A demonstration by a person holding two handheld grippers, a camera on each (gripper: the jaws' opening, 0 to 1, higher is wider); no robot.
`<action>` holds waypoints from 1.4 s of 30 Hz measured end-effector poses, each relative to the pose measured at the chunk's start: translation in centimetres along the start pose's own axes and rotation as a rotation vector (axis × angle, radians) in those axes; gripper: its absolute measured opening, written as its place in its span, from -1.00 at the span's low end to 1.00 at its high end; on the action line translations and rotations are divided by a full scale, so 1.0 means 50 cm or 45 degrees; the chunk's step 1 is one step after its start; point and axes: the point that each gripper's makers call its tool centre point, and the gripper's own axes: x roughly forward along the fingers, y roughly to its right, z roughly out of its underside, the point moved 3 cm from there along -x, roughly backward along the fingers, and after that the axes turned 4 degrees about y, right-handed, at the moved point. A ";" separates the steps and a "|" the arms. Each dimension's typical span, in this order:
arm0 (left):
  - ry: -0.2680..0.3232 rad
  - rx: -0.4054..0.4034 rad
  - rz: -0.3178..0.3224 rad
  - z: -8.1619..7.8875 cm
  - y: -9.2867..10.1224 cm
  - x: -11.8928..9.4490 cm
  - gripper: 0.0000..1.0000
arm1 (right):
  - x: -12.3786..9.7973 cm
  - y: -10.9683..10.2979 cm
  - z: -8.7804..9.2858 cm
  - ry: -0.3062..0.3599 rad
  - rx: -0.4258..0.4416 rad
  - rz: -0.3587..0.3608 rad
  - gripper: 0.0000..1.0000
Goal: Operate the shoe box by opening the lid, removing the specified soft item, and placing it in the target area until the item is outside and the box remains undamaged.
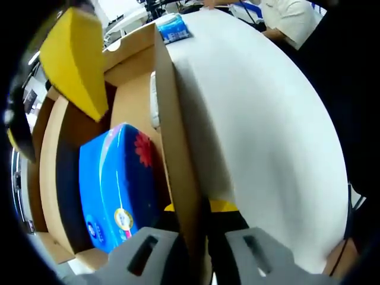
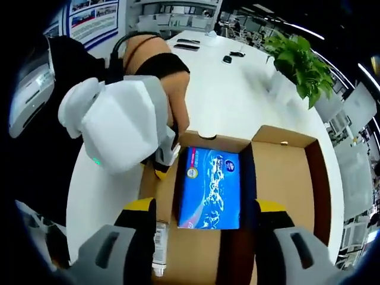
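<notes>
The white table stretches ahead of both grippers, bearing the open cardboard shoe box. Inside it, the blue soft pack lies between the spread jaws of the right gripper. The left gripper pinches the box's side wall. A potted plant stands beyond.

The left tool stands at the box's left wall, its jaws either side of that wall and closed against it. The right tool hangs above the box interior, jaws spread wide apart, touching nothing, well in from the table edge.
</notes>
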 end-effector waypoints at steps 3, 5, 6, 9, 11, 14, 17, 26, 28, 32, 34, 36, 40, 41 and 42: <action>0.000 -0.003 0.000 0.000 0.000 0.000 -0.90 | 0.011 0.001 0.004 -0.019 -0.014 -0.005 0.40; -0.001 -0.001 0.000 0.000 0.001 0.000 -0.90 | 0.016 0.004 0.005 -0.030 0.033 -0.008 0.42; -0.001 0.001 0.000 0.000 0.001 0.000 -0.90 | 0.017 0.004 0.004 -0.029 0.032 -0.013 0.42; -0.001 0.002 0.001 0.000 0.001 0.001 -0.90 | 0.028 -0.001 0.005 -0.045 0.057 -0.039 0.39; 0.000 0.001 0.001 0.000 0.001 0.001 -0.90 | 0.037 -0.003 0.009 -0.055 0.054 -0.051 0.40; 0.000 0.003 0.001 0.000 0.001 0.001 -0.90 | 0.046 0.000 0.012 -0.067 0.048 -0.047 0.45; -0.001 0.003 0.001 0.000 0.002 0.001 -0.90 | 0.052 0.005 0.017 -0.085 0.055 -0.045 0.48; -0.002 0.002 0.001 0.002 0.000 0.001 -0.90 | 0.071 0.009 0.027 -0.112 0.048 -0.063 0.53; -0.002 0.002 0.000 0.001 0.000 0.001 -0.90 | 0.076 0.011 0.027 -0.112 0.054 -0.069 0.53; 0.001 0.000 0.002 0.001 0.000 0.000 -0.90 | 0.091 0.009 0.027 -0.128 0.054 -0.084 0.53; 0.001 -0.001 0.001 0.001 0.000 0.000 -0.90 | 0.094 0.010 0.026 -0.129 0.055 -0.087 0.53; 0.001 0.000 0.002 0.001 0.000 0.000 -0.90 | 0.100 0.012 0.026 -0.131 0.056 -0.096 0.53; -0.001 0.003 0.001 0.001 0.000 0.000 -0.90 | 0.112 0.014 0.030 -0.144 0.060 -0.109 0.54; -0.002 0.005 0.001 0.001 0.000 0.000 -0.90 | 0.115 0.015 0.030 -0.145 0.062 -0.109 0.54; -0.002 0.004 0.001 0.001 0.000 0.000 -0.90 | 0.121 0.016 0.032 -0.149 0.068 -0.115 0.54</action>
